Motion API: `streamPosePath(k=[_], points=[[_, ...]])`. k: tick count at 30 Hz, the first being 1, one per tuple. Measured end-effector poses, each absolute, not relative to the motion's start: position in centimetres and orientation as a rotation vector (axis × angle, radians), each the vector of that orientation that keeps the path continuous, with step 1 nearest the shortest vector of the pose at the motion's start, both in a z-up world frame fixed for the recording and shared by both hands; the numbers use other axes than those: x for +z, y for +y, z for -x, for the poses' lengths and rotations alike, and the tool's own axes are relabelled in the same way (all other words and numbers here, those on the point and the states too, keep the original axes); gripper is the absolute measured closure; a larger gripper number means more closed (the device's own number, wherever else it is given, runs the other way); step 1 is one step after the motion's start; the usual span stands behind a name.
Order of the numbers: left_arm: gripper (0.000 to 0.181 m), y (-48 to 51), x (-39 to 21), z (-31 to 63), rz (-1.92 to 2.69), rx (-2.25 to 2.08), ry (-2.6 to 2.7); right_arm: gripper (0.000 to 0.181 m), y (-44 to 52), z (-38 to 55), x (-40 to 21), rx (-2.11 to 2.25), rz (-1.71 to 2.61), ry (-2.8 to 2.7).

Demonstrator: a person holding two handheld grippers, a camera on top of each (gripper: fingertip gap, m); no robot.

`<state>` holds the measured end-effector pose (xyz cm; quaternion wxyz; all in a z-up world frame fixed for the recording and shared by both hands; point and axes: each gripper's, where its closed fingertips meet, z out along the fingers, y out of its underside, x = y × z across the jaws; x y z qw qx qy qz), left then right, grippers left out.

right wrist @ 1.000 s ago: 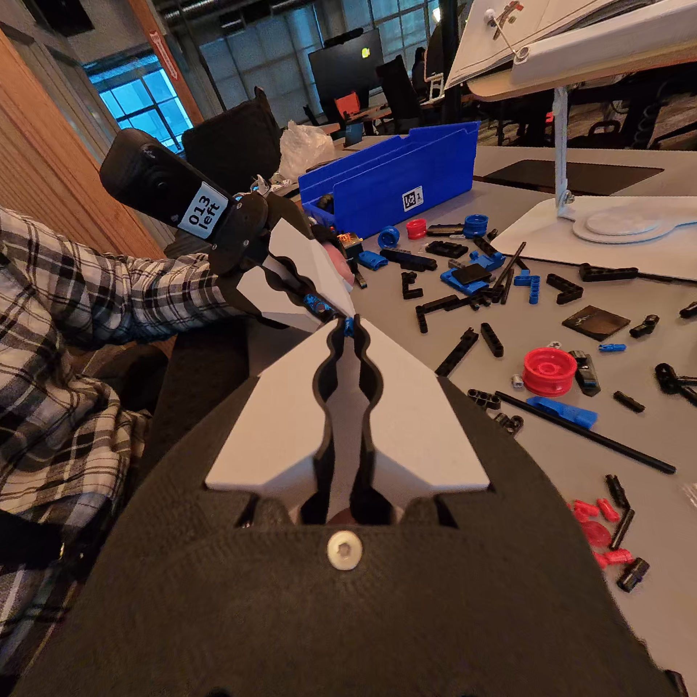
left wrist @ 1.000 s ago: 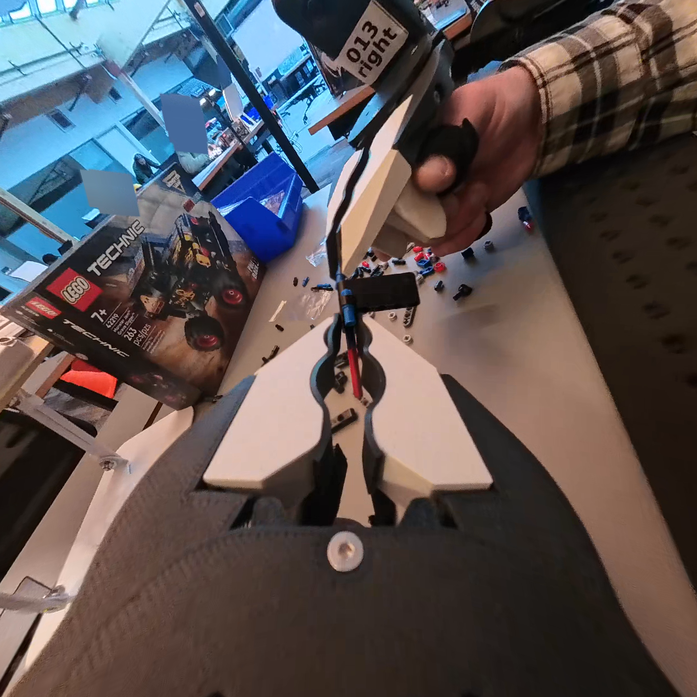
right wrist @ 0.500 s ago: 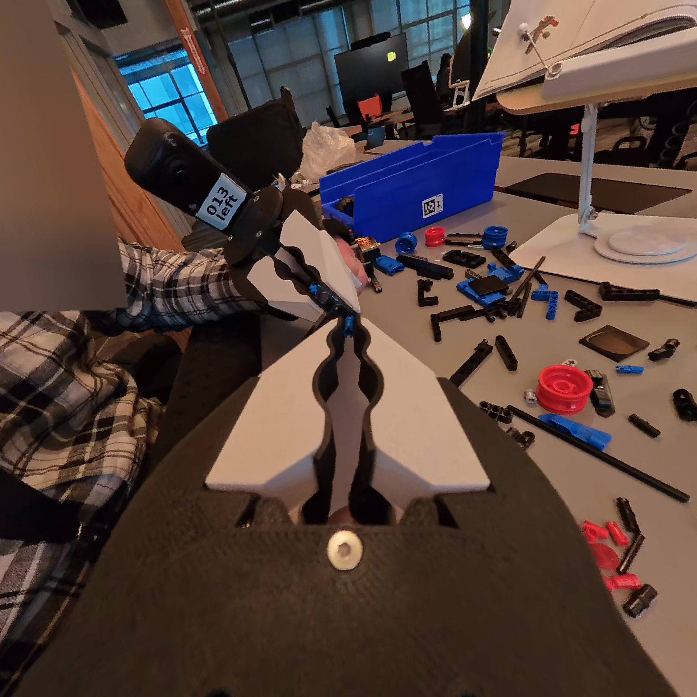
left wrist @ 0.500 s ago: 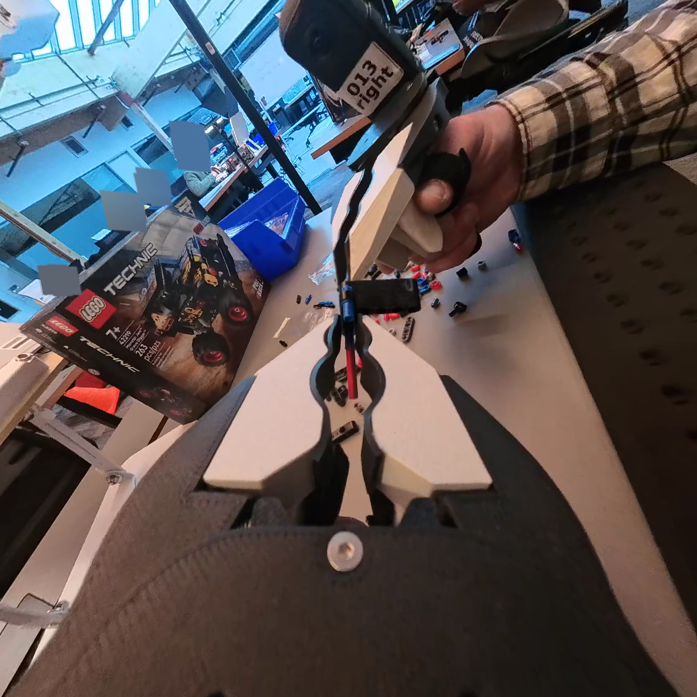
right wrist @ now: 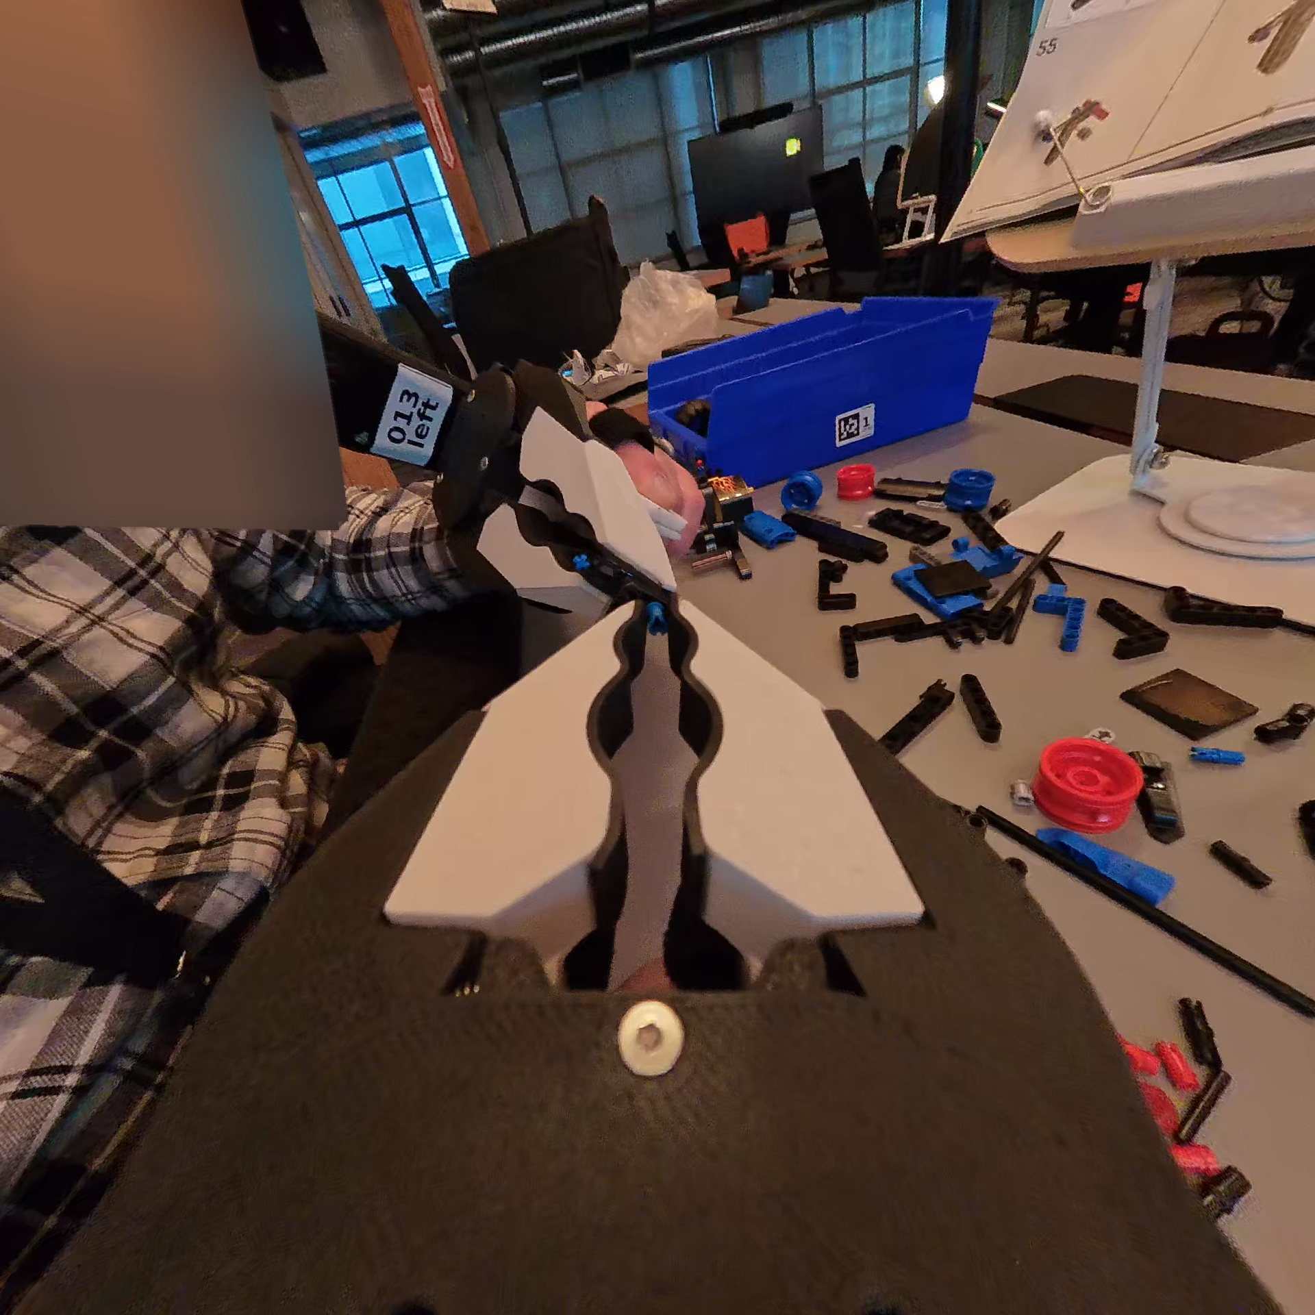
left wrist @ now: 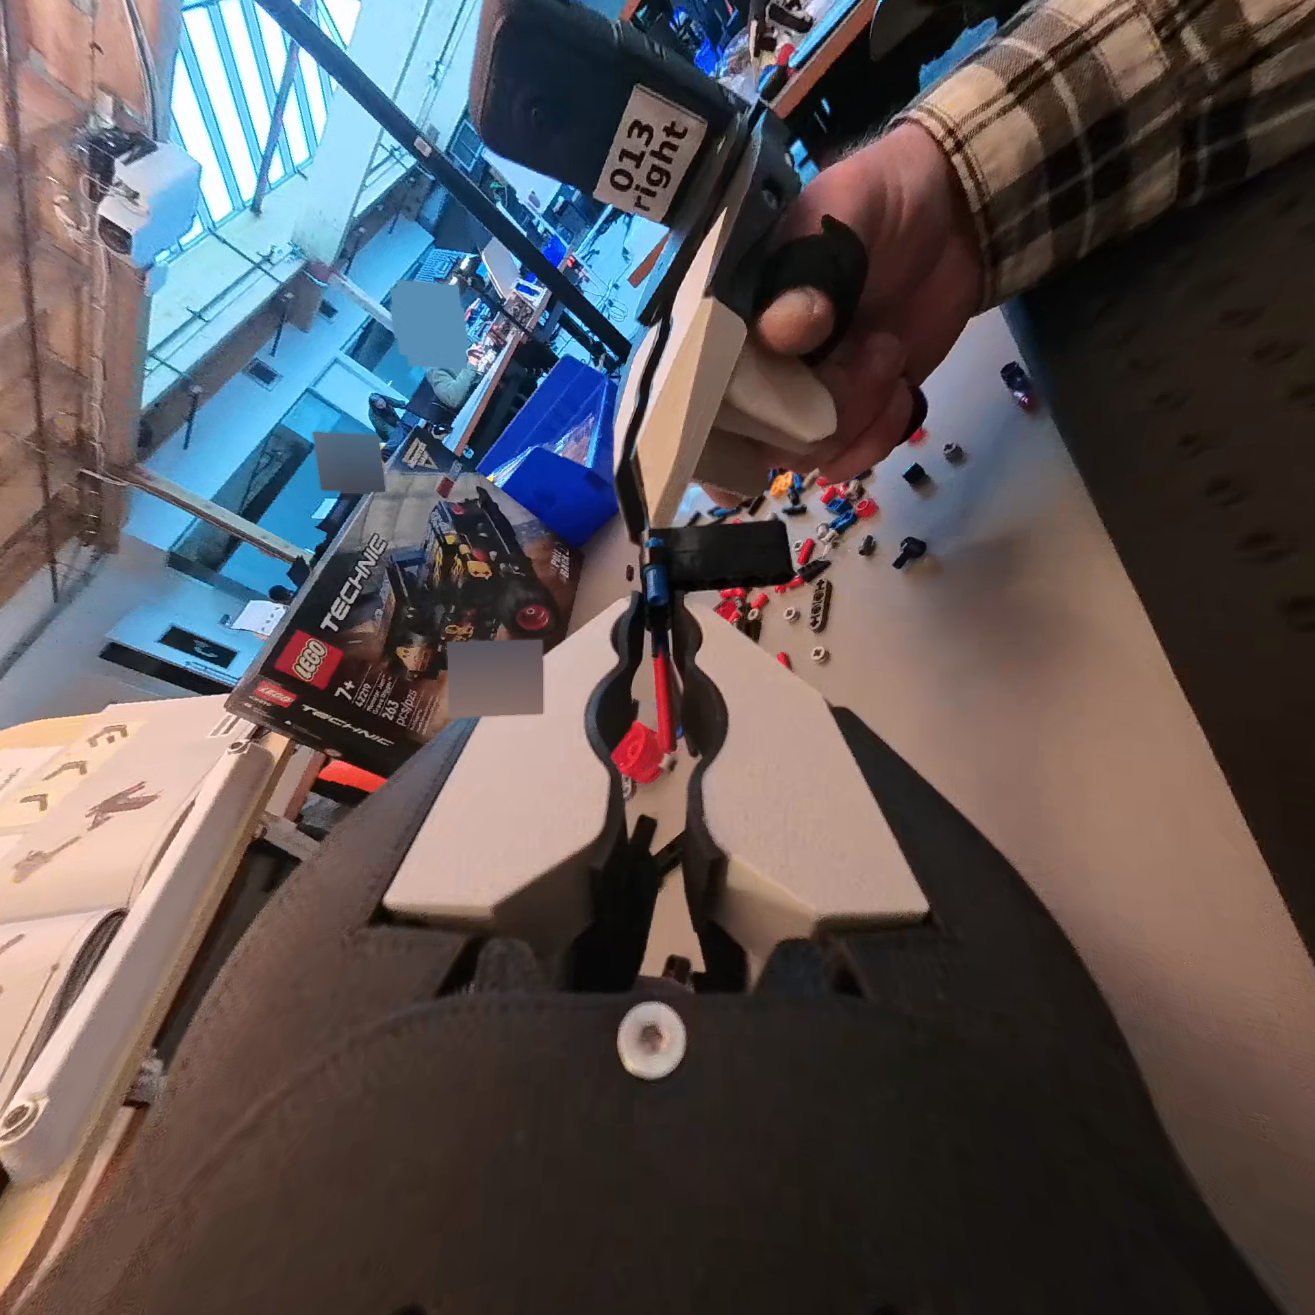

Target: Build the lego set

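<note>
Both grippers tip over together, swinging the set's box (left wrist: 420,626) closer, as a red wheel hub (left wrist: 638,756) comes into view between the left gripper (left wrist: 658,612) fingers

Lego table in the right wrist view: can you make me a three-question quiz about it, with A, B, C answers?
1. Where is the blue bin? A. behind the loose pieces B. on the floor C. in a gripper
2. What colour is the big wheel nearest the camera? A. yellow B. red C. green
3. What is the right gripper doing? A. gaping wide B. lying on the table C. shut on a blue pin
Answers: 1 A, it stands at the table's far side; 2 B, its rim is red; 3 C, it pinches the pin, while the left gripper holds a red axle.
</note>
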<state>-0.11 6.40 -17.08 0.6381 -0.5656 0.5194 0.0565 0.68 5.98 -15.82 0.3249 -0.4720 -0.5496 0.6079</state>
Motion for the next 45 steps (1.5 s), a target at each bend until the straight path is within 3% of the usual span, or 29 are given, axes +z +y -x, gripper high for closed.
streamPosePath(k=[17,19,24,28,37,39,43,45], points=[[0.178,6.8,-16.9,0.6,1.273,0.23,1.185,0.179,6.3,-0.3,-15.8,1.531,1.244,-1.414],[0.177,7.3,-16.3,1.2,1.253,0.295,1.151,0.157,6.8,-0.5,-15.2,1.571,1.262,-1.364],[0.177,7.7,-15.3,1.8,1.22,0.355,1.098,0.152,5.2,0.1,-15.8,1.59,1.278,-1.419],[0.177,7.6,-15.1,1.3,1.188,0.389,1.1,0.174,4.8,1.4,-16.7,1.438,1.286,-1.449],[0.141,8.6,-14.4,3.5,1.294,0.305,0.97,0.177,7.2,1.6,-15.8,0.956,1.091,-1.361],[0.14,8.6,-14.5,3.7,1.326,0.261,0.952,0.177,7.1,1.6,-15.7,0.916,1.056,-1.363],[0.158,8.4,-15.1,3.3,1.396,0.14,0.947,0.177,6.5,1.5,-15.7,0.987,1.051,-1.383],[0.158,8.1,-15.0,2.8,1.426,0.0,0.912,0.177,6.4,1.5,-15.9,1.002,1.064,-1.391]])
